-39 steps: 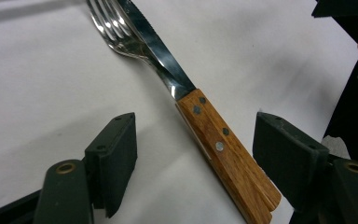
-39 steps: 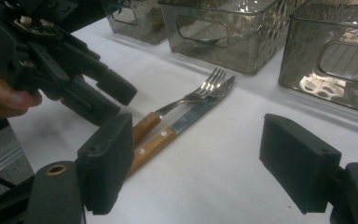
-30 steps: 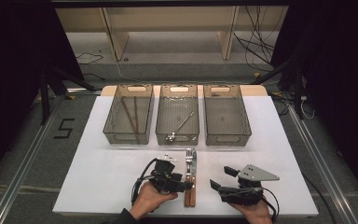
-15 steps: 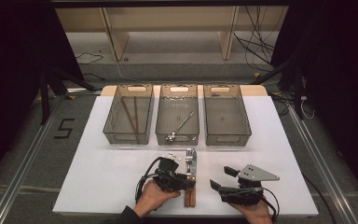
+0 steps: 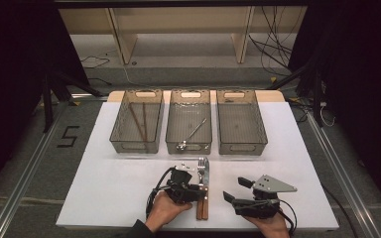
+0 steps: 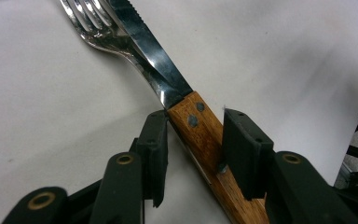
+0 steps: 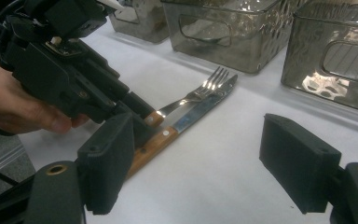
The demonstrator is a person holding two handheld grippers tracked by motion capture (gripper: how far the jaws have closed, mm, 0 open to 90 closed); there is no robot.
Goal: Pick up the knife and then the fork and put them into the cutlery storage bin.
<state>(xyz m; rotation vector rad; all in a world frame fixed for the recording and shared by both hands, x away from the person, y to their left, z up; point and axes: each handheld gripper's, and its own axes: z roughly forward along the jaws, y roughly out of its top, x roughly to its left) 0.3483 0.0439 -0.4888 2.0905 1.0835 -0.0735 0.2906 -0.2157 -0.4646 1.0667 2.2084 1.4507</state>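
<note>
A wooden-handled knife (image 5: 203, 201) and a fork (image 5: 201, 166) lie side by side on the white table near its front edge. My left gripper (image 5: 197, 188) reaches them from the left. In the left gripper view the knife handle (image 6: 200, 133) runs slantwise between my left gripper's (image 6: 196, 115) pads, which have just been closing and stand close on either side without a clear squeeze. The fork (image 6: 93, 23) lies partly under the knife blade (image 6: 151, 53). My right gripper (image 5: 237, 190) rests to the right, open and empty; its view shows its own jaws (image 7: 200, 158) wide apart and the knife (image 7: 186, 121) beyond.
Three clear bins stand in a row behind the cutlery: the left bin (image 5: 120, 130) holds brown sticks, the middle bin (image 5: 171, 134) a metal utensil, and the right bin (image 5: 260, 130) looks bare. Dark floor and a shelf unit surround the table (image 5: 109, 198).
The left gripper's jaws have narrowed around the cutlery handles. Both hands and the cutlery stay where they were.
</note>
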